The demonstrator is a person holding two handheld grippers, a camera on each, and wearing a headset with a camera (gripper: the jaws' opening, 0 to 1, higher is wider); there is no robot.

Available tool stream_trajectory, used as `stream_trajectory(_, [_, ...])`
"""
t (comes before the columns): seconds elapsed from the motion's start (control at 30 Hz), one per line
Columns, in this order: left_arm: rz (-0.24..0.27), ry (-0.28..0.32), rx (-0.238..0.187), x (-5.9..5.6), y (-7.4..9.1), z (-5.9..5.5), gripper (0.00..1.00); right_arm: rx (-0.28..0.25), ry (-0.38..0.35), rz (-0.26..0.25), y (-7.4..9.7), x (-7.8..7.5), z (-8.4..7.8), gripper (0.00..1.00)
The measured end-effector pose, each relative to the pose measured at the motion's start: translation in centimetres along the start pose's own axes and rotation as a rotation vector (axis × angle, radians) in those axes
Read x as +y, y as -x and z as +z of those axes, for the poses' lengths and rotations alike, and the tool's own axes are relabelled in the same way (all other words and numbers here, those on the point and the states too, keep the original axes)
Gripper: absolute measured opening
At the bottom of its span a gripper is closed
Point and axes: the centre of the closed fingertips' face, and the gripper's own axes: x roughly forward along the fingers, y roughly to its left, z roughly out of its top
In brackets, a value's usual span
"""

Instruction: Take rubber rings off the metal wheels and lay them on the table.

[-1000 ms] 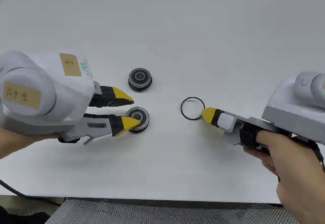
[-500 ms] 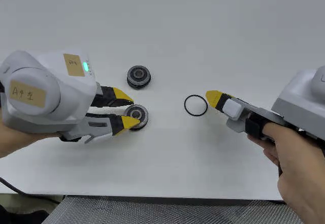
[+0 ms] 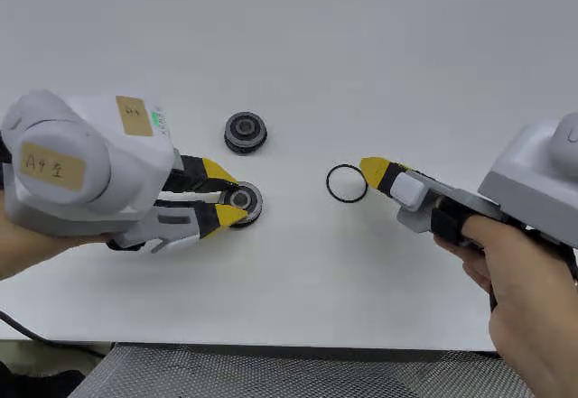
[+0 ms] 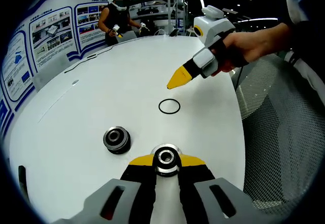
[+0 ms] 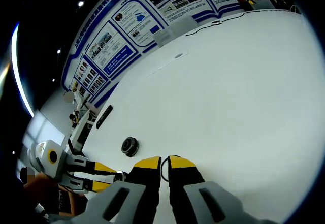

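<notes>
Two metal wheels with dark rims lie on the white table (image 3: 379, 55). My left gripper (image 3: 229, 194) is shut on the nearer wheel (image 3: 246, 201), which sits between the yellow tips in the left gripper view (image 4: 166, 156). The second wheel (image 3: 246, 132) lies free just beyond it (image 4: 117, 138). One black rubber ring (image 3: 347, 183) lies flat on the table between the grippers (image 4: 169, 106). My right gripper (image 3: 372, 169) is shut with nothing in it, its yellow tip at the ring's right edge. Part of the ring shows past the tips (image 5: 163, 169).
The table's front edge (image 3: 271, 342) runs close to both hands, with grey mesh flooring below it. Wide bare tabletop stretches beyond the wheels. A person stands at the table's far end (image 4: 116, 18), beside poster boards and shelves.
The left jaws have drawn in onto the nearer wheel. The right gripper's tip has shifted from the ring's near-right side up to its right edge; the ring stays flat.
</notes>
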Motion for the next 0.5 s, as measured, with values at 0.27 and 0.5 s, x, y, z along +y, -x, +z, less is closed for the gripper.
stream_trajectory(0.27, [-0.004, 0.011, 0.0, 0.1, 0.0, -0.1, 0.14, 0.017, -0.006, 0.032, -0.2, 0.9, -0.4, 0.06])
stream_trajectory(0.5, [-0.009, 0.006, 0.009, 0.1, -0.1, -0.1, 0.14, 0.048, -0.032, 0.144, -0.6, 3.5, -1.2, 0.06])
